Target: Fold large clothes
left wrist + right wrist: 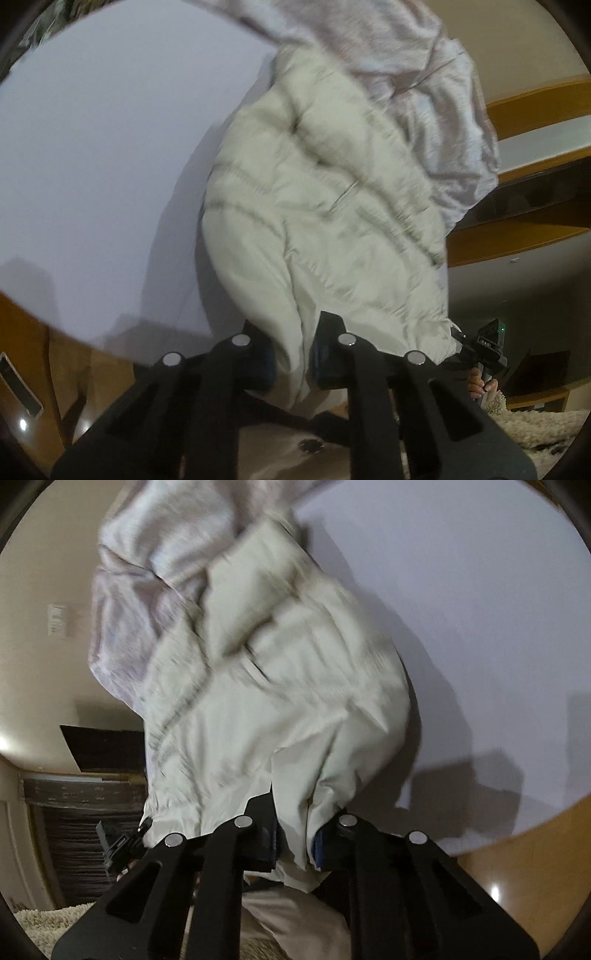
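Right now a cream quilted jacket (317,206) drapes ahead of both jaws onto a white tabletop (110,166), with a pale pink garment (424,74) beyond it. Left gripper (291,354) and right gripper (295,838) each pinch the jacket's edge tightly. Lifting level and evenly would probably keep the fold straight. Motion blur hides seams; sleeves can't be made out.

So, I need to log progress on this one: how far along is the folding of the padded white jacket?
Barely started. Done: the left gripper and right gripper are each shut on an edge of the white quilted jacket. In hand: the jacket hangs bunched from both over the white tabletop. Left: spreading it flat and every fold. The pinkish garment beyond it looks unfolded too.
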Available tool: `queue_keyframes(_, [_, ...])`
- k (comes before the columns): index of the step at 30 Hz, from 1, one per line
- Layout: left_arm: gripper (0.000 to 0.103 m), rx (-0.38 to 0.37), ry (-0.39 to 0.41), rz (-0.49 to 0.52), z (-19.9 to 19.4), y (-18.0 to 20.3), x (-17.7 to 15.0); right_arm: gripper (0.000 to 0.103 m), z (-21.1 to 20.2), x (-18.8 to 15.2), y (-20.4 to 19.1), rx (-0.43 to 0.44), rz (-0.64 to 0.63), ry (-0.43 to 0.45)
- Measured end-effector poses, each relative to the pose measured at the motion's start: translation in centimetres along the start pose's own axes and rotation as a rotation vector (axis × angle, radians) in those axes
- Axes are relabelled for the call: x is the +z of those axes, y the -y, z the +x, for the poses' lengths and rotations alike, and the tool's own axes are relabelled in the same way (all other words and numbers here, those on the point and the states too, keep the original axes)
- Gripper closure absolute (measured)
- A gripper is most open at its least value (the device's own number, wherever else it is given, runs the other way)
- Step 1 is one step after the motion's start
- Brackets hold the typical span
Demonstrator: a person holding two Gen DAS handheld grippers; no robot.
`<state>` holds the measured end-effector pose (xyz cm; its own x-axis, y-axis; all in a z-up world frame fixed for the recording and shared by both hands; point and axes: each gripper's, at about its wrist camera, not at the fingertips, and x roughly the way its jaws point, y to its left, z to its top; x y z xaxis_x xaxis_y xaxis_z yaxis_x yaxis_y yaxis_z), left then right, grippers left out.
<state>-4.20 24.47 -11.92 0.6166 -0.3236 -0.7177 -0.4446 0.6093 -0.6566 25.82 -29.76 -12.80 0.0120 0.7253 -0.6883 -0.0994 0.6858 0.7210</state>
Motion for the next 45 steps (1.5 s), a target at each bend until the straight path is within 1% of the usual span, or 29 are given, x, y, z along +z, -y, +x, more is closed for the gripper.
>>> queue_keyframes(5, [0.090,-0.066,0.114,0.044,-2.4,2.7,3.0,0.090,-1.6,2.3,-3.9,0.019,-0.073,0.115])
queue_keyframes(8, [0.090,-0.089,0.175,0.072,-3.5,4.5,5.2,0.090,-2.5,4.6,-6.4,0.017,-0.099,0.194])
queue_keyframes(9, [0.090,-0.092,0.191,0.080,-3.7,5.0,6.1,0.090,-2.8,5.8,-7.4,0.010,-0.099,0.226])
queue_keyframes(12, [0.090,-0.085,0.231,0.098,-3.7,6.7,8.9,0.090,-2.9,8.8,-9.1,-0.013,-0.097,0.284])
queue_keyframes(14, [0.090,-0.077,0.247,0.103,-3.5,7.5,10.5,0.090,-2.5,10.4,-10.1,-0.044,-0.097,0.312])
queue_keyframes(16, [0.090,-0.041,0.268,0.121,-2.7,8.8,12.6,0.090,-1.6,12.2,-11.5,-0.097,-0.124,0.335])
queue_keyframes(19, [0.090,0.000,0.279,0.121,-1.6,9.7,15.1,0.090,-0.4,14.3,-12.5,-0.168,-0.149,0.357])
queue_keyframes(23, [0.090,0.063,0.277,0.126,0.7,10.7,18.8,0.090,2.0,17.3,-13.4,-0.240,-0.154,0.369])
queue_keyframes(28, [0.090,0.139,0.256,0.125,4.6,11.6,22.9,0.090,5.5,21.3,-13.7,-0.308,-0.103,0.370])
queue_keyframes(32, [0.089,0.210,0.238,0.130,7.9,12.3,26.3,0.089,8.2,23.9,-12.8,-0.349,-0.029,0.355])
queue_keyframes(34, [0.087,0.231,0.230,0.120,9.2,12.2,27.4,0.083,9.2,25.0,-12.1,-0.335,0.027,0.336])
queue_keyframes(35, [0.085,0.244,0.223,0.109,10.1,12.0,28.1,0.076,9.6,25.7,-11.5,-0.317,0.067,0.320])
queue_keyframes(36, [0.085,0.276,0.181,0.091,10.9,11.8,28.7,0.068,10.0,26.3,-11.0,-0.289,0.107,0.303])
queue_keyframes(38, [0.083,0.292,0.170,0.078,12.0,11.7,29.4,0.063,10.0,27.1,-10.4,-0.257,0.157,0.287])
queue_keyframes(40, [0.079,0.310,0.155,0.069,13.1,11.6,30.0,0.058,9.3,27.8,-10.2,-0.231,0.182,0.289])
queue_keyframes(42, [0.069,0.307,0.136,0.054,13.7,11.6,30.5,0.053,8.0,28.1,-10.5,-0.217,0.175,0.327])
queue_keyframes(43, [0.067,0.296,0.132,0.041,13.8,11.6,30.8,0.052,7.4,28.2,-10.7,-0.210,0.172,0.349])
queue_keyframes(45, [0.050,0.252,0.129,0.006,13.6,11.7,31.4,0.041,5.5,28.0,-11.5,-0.201,0.156,0.434])
